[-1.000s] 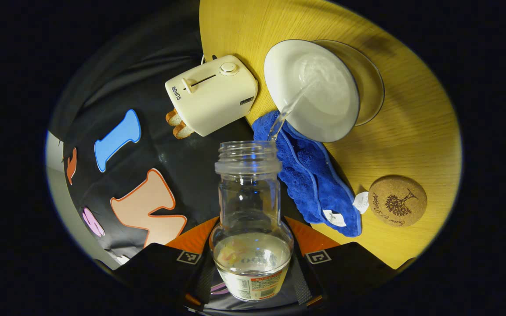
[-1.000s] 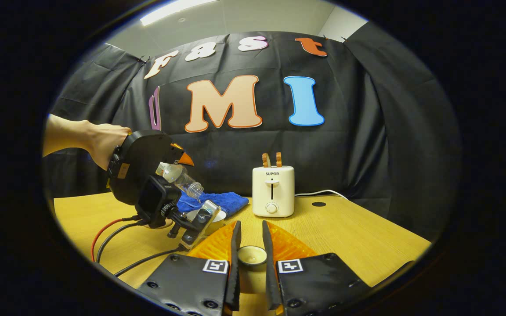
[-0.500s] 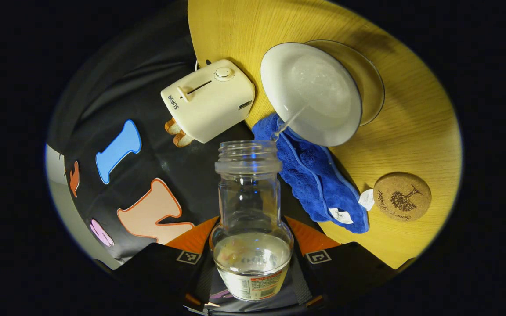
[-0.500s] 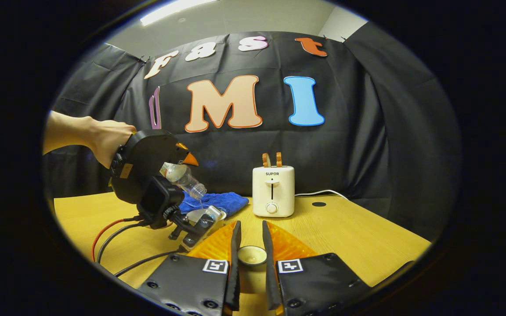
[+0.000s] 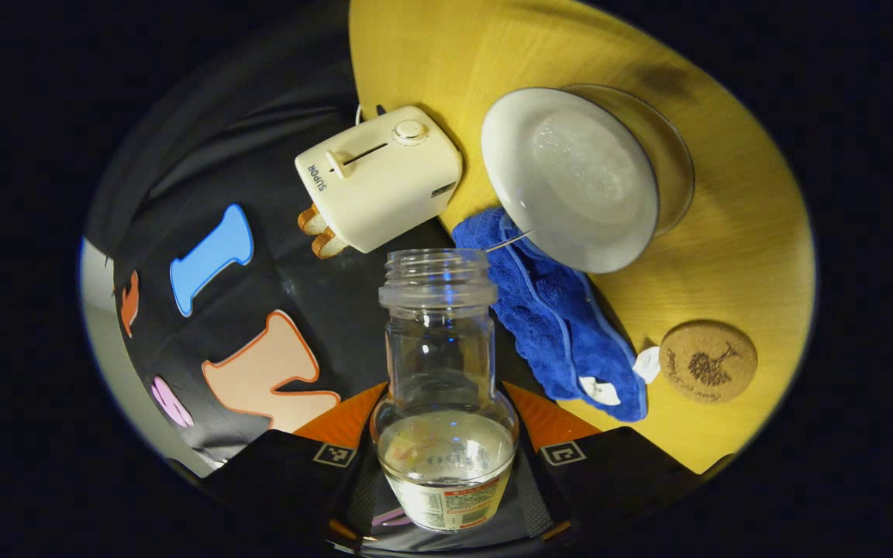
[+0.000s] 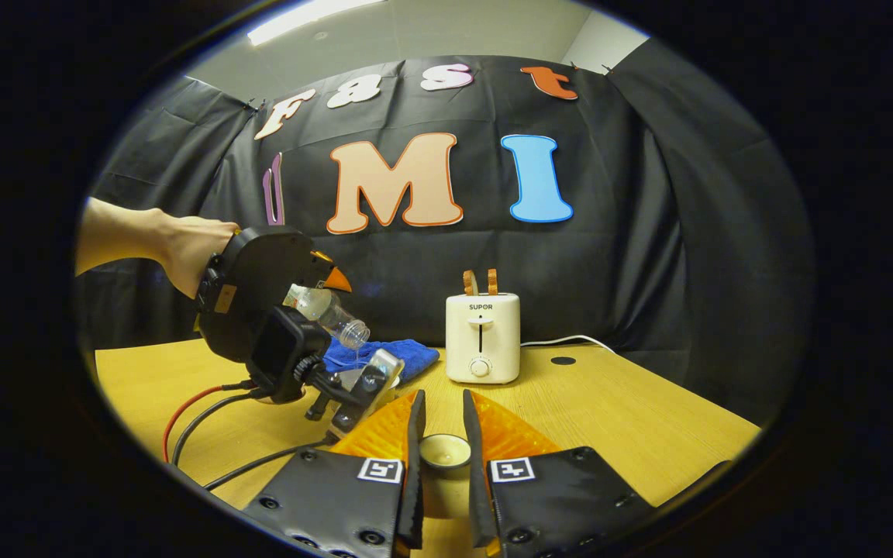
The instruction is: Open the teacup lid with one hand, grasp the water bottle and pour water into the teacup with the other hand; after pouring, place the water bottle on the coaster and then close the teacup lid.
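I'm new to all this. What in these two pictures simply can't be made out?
- Teacup: in the right gripper view, the left tool and its camera mount cover it.
- Lid: in the right gripper view, the right tool's fingers hide its sides, so its shape is unclear.
- Water bottle: in the left gripper view, its base is cut off at the bottom edge.
- Coaster: its printed words are too small to read.
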A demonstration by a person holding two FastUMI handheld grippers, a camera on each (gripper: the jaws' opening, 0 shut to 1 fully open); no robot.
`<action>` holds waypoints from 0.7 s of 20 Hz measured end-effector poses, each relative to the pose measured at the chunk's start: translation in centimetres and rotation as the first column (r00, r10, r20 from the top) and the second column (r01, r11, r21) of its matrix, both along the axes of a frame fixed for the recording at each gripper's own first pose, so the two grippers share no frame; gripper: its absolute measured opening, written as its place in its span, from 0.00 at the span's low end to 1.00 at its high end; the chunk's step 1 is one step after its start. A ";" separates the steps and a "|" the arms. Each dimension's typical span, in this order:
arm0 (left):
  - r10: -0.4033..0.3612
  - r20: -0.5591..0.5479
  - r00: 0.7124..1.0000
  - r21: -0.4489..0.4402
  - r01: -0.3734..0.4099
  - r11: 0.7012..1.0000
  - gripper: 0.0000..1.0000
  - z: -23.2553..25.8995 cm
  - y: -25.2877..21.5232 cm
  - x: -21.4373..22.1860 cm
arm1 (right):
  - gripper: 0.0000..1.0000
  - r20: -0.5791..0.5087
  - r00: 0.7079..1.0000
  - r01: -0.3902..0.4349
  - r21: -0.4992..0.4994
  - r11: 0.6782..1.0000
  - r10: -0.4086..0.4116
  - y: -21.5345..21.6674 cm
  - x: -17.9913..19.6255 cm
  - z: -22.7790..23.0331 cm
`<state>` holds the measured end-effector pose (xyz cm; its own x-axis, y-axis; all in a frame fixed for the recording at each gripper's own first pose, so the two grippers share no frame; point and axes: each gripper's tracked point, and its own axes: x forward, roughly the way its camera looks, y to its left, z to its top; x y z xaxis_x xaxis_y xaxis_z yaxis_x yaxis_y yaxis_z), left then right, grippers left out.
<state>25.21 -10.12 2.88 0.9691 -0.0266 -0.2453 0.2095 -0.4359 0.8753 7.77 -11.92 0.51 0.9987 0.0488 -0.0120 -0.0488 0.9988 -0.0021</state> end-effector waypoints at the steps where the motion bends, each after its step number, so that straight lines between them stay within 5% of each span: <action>1: 0.009 -0.013 1.000 -0.046 -0.010 0.999 0.71 -0.4 0.1 0.0 | 0.27 0.000 1.000 0.000 0.000 1.000 0.000 0.0 0.0 0.0; 4: 0.028 -0.067 0.997 -0.217 -0.042 0.975 0.70 -2.0 0.3 -0.6 | 0.27 0.001 1.000 0.006 -0.001 1.000 -0.006 -0.2 0.0 0.0; 8: 0.032 -0.135 0.990 -0.495 -0.095 0.864 0.70 -3.2 0.1 -1.2 | 0.27 0.002 1.000 0.009 -0.001 1.000 -0.009 -0.2 0.0 0.1; 9: 0.029 -0.162 0.986 -0.582 -0.120 0.804 0.70 -3.6 0.0 -1.4 | 0.27 0.002 1.000 0.009 -0.001 1.000 -0.009 -0.2 0.0 0.1; 11: 0.025 -0.170 0.985 -0.757 -0.147 0.637 0.70 -3.3 0.1 -1.0 | 0.27 0.002 1.000 0.009 -0.001 1.000 -0.009 -0.2 0.0 0.1; 14: 0.029 -0.135 0.990 -0.951 -0.138 0.277 0.70 -3.2 1.2 0.1 | 0.27 0.002 1.000 0.009 -0.001 1.000 -0.009 -0.2 0.0 0.1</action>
<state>25.33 -8.92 -0.28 0.9610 -0.2147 -0.1742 0.2763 0.7262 0.6295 7.78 -12.11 0.57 0.9991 0.0400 -0.0102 -0.0400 0.9992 -0.0034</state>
